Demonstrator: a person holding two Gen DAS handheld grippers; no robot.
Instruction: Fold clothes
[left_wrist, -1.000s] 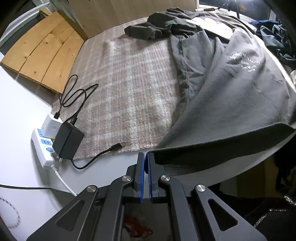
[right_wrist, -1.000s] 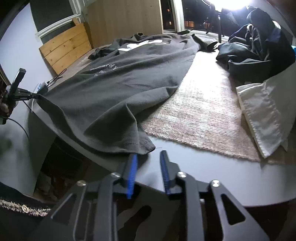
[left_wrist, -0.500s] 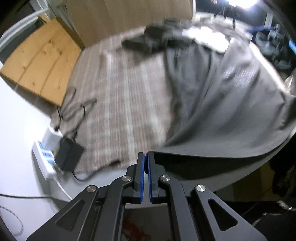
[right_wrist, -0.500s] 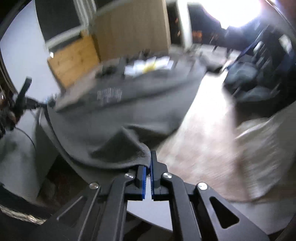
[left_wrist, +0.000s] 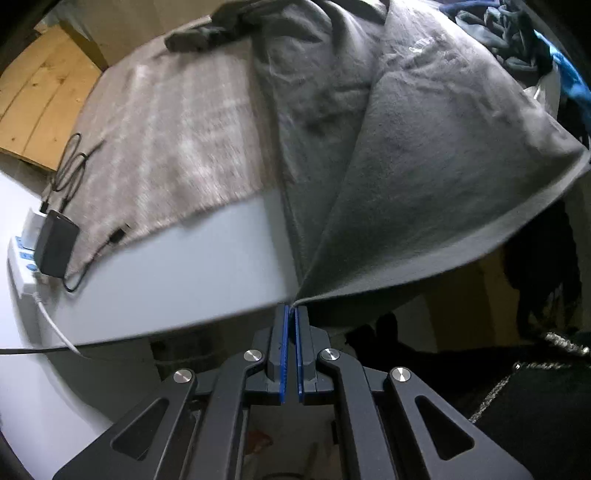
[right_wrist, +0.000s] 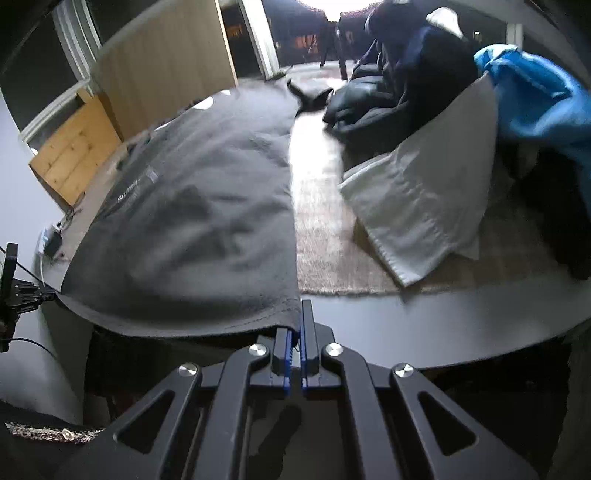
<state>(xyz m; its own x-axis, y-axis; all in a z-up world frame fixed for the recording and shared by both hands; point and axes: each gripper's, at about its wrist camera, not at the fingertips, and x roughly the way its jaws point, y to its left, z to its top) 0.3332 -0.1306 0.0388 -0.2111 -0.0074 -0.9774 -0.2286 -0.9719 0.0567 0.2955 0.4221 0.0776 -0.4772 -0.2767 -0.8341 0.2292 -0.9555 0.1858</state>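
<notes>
A dark grey T-shirt (left_wrist: 424, 155) with small white lettering lies stretched over the plaid mat, its hem lifted off the table edge. My left gripper (left_wrist: 293, 308) is shut on one bottom corner of the hem. In the right wrist view the same grey T-shirt (right_wrist: 199, 221) spreads away from me, and my right gripper (right_wrist: 296, 325) is shut on the other hem corner. The hem hangs taut between the two corners, over the table's front edge. The left gripper's black frame (right_wrist: 14, 291) shows at the left border of the right wrist view.
A plaid mat (left_wrist: 177, 140) covers the white table (left_wrist: 177, 266). A power strip with a black adapter (left_wrist: 55, 243) and cables sits at the left. A white cloth (right_wrist: 424, 206), a blue garment (right_wrist: 535, 99) and dark clothes (right_wrist: 399, 96) pile at the right. Wooden boards (right_wrist: 70, 158) lean at the back left.
My right gripper went from open beside the hem corner to shut on it and lifted it. Both grippers pulled the shirt, stretching the hem taut; the left one shifted sideways.
</notes>
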